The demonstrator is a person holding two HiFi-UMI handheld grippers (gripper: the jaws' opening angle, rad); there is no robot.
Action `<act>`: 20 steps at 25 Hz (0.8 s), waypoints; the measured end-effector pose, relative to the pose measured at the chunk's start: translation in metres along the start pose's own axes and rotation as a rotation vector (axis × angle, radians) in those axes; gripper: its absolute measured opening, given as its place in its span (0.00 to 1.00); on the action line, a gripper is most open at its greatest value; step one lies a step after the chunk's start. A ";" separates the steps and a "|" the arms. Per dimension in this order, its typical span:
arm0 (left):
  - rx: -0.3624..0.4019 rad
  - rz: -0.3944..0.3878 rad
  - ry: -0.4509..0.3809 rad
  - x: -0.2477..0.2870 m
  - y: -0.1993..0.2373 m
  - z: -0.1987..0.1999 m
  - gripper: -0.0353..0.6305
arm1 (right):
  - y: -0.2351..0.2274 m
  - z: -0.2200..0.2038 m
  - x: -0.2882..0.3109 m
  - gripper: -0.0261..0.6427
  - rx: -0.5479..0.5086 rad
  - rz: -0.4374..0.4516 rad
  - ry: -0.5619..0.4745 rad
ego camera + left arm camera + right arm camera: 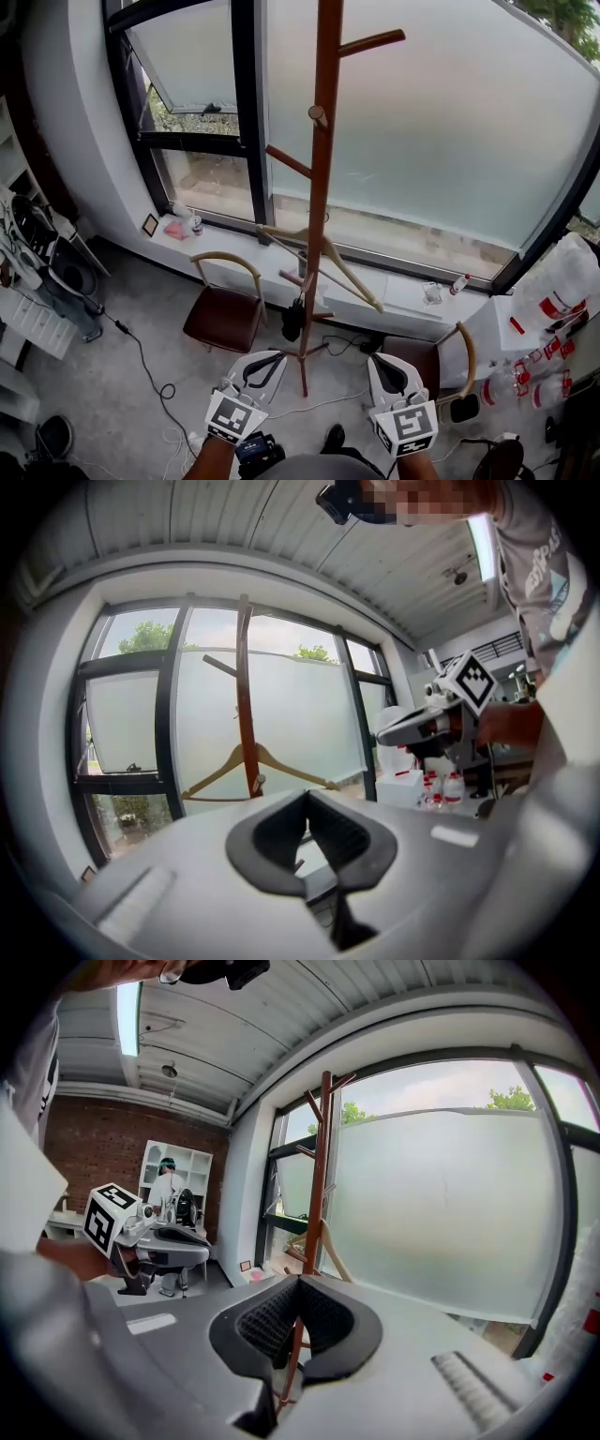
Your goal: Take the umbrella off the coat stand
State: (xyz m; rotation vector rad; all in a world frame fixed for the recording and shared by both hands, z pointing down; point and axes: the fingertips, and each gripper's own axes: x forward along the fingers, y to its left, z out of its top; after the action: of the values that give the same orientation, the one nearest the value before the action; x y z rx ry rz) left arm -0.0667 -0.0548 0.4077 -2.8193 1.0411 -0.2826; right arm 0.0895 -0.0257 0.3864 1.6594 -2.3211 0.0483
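Note:
The tall wooden coat stand (322,159) rises in front of the frosted window. A wooden hanger (323,265) hangs on it. Lower on the pole hangs a small dark folded thing (293,321) that looks like the umbrella. My left gripper (278,354) and right gripper (373,358) are low in the head view, on either side of the stand's foot and apart from it, both shut and holding nothing. The left gripper view has the shut left gripper (307,793) aimed at the stand (246,696) and hanger (258,766). The pole (319,1176) stands straight beyond the shut right gripper (298,1279).
A chair with a dark red seat (223,314) stands left of the stand, and another (424,354) on the right. White boxes with bottles (553,309) are at the right. A cable (150,370) trails over the floor; shelves (28,309) line the left.

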 end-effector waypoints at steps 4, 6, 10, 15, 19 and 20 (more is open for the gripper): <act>-0.008 0.061 0.026 0.019 0.001 -0.003 0.06 | -0.022 -0.001 0.022 0.04 -0.006 0.067 -0.010; -0.015 0.093 0.040 0.028 0.003 -0.003 0.06 | -0.031 -0.001 0.032 0.04 -0.010 0.104 -0.012; -0.030 0.156 0.054 0.042 0.001 -0.002 0.06 | -0.046 -0.003 0.046 0.04 -0.020 0.170 -0.016; -0.021 0.219 0.084 0.054 -0.003 -0.006 0.06 | -0.056 -0.004 0.059 0.04 -0.033 0.246 -0.029; -0.026 0.254 0.110 0.059 -0.007 -0.012 0.06 | -0.061 -0.013 0.065 0.04 -0.034 0.291 -0.029; -0.026 0.259 0.118 0.060 -0.007 -0.014 0.06 | -0.062 -0.015 0.068 0.04 -0.030 0.296 -0.027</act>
State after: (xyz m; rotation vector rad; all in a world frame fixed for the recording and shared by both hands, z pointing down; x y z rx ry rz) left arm -0.0206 -0.0892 0.4303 -2.6759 1.4268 -0.4138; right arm 0.1303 -0.1060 0.4088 1.2973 -2.5549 0.0518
